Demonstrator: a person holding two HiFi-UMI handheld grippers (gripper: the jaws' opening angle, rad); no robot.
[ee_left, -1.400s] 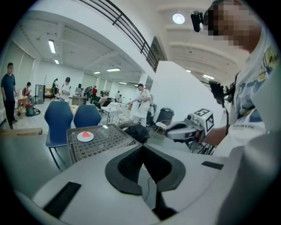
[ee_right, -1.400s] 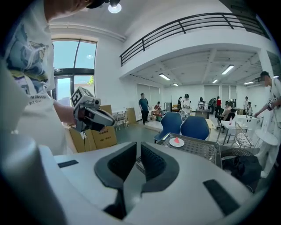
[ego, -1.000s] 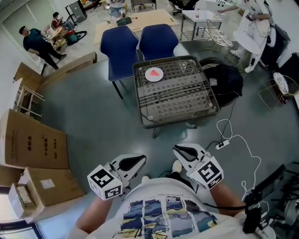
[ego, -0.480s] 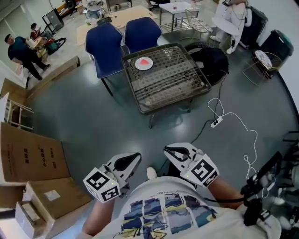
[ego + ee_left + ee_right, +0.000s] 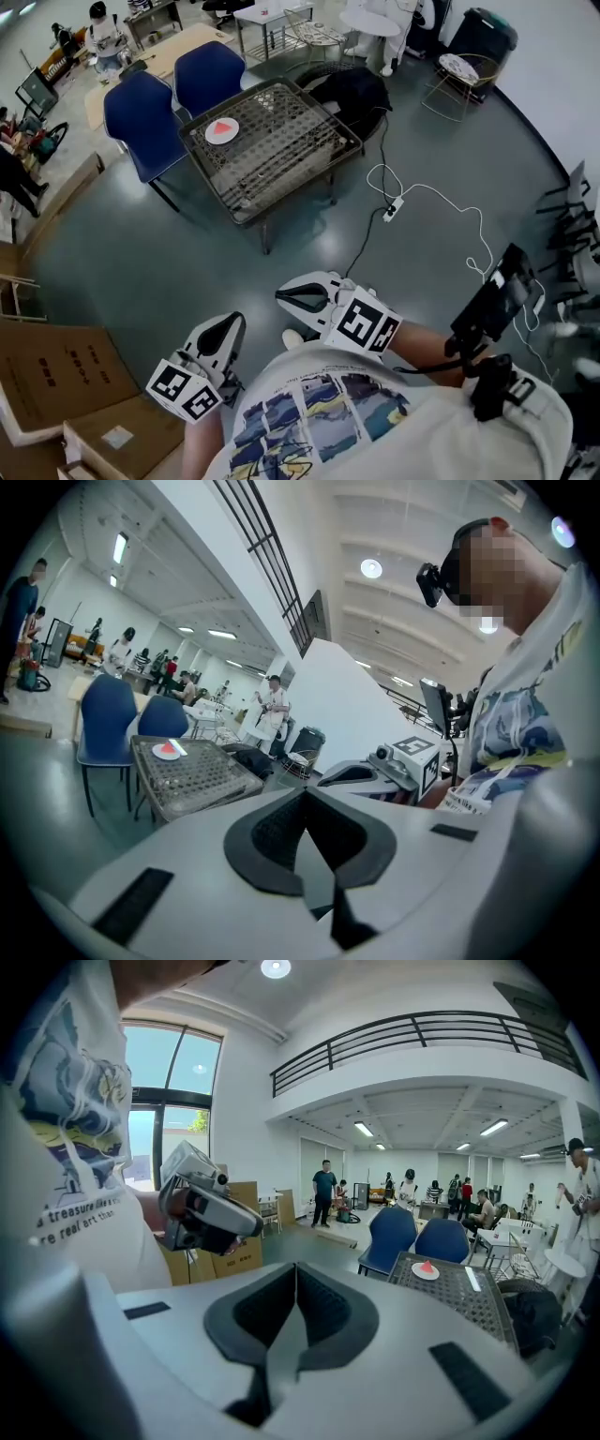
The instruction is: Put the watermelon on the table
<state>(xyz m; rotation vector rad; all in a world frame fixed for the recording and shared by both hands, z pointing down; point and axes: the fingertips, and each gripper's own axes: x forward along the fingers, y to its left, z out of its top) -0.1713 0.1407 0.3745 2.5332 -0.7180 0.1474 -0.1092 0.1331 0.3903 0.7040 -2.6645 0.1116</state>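
Two chairs [image 5: 139,117] [image 5: 204,80], one table [image 5: 292,141], one watermelon [image 5: 221,129]

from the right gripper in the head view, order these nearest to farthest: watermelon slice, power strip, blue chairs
1. power strip, on the floor, ahead-right of the right gripper
2. watermelon slice, on a plate at the table's far side
3. blue chairs, beyond the table

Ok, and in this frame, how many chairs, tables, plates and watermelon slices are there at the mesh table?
Blue chairs: 2
Mesh table: 1
Plate: 1
Watermelon slice: 1
Total: 5
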